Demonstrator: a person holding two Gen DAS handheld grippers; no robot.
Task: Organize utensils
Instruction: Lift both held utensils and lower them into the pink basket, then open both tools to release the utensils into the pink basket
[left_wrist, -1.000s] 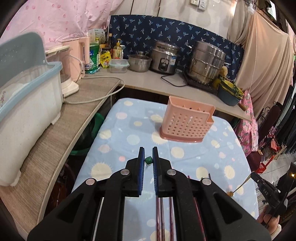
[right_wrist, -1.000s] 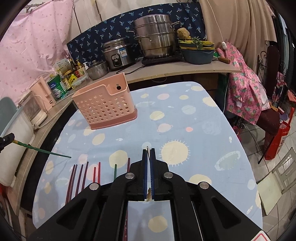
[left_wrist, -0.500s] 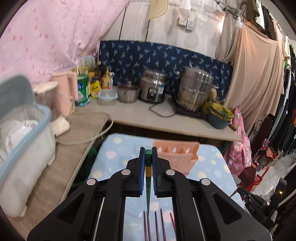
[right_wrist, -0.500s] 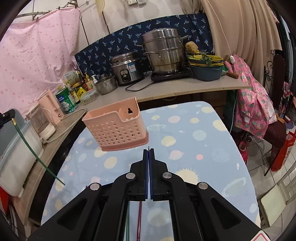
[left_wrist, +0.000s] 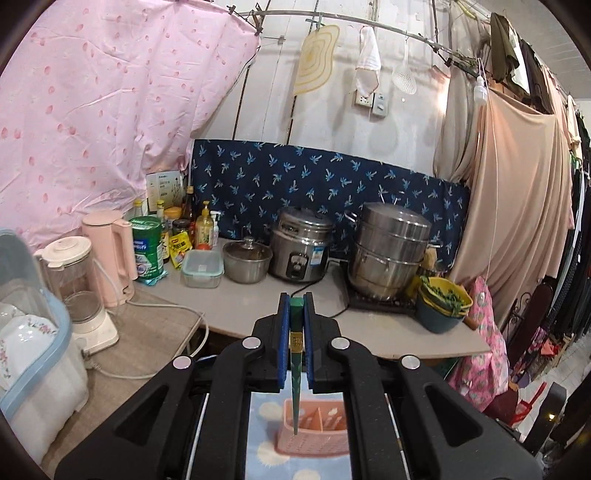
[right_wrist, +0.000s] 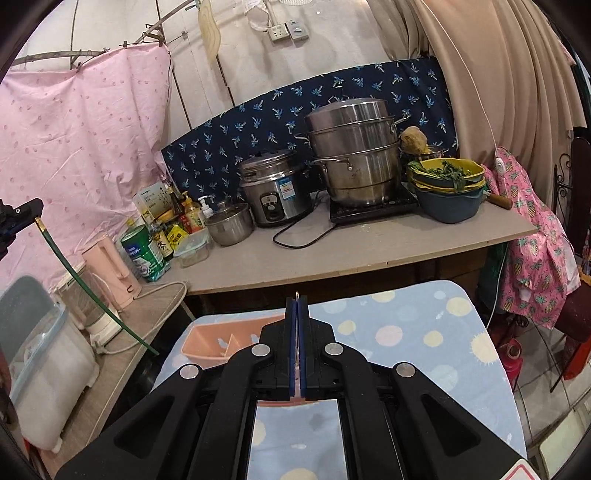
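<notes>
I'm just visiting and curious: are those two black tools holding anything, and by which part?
The left tool pinches a green chopstick by its thick top end. The right tool is shut on something thin; what it is, and which part, cannot be told.

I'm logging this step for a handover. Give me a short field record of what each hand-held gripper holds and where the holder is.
left hand-held gripper: shut on green chopstick, tip hanging down over the holder
right hand-held gripper: shut on a thin metal utensil; only its tip shows
pink utensil holder: on the dotted blue tablecloth, compartments open upward
counter behind: rice cooker, steamer pot
</notes>
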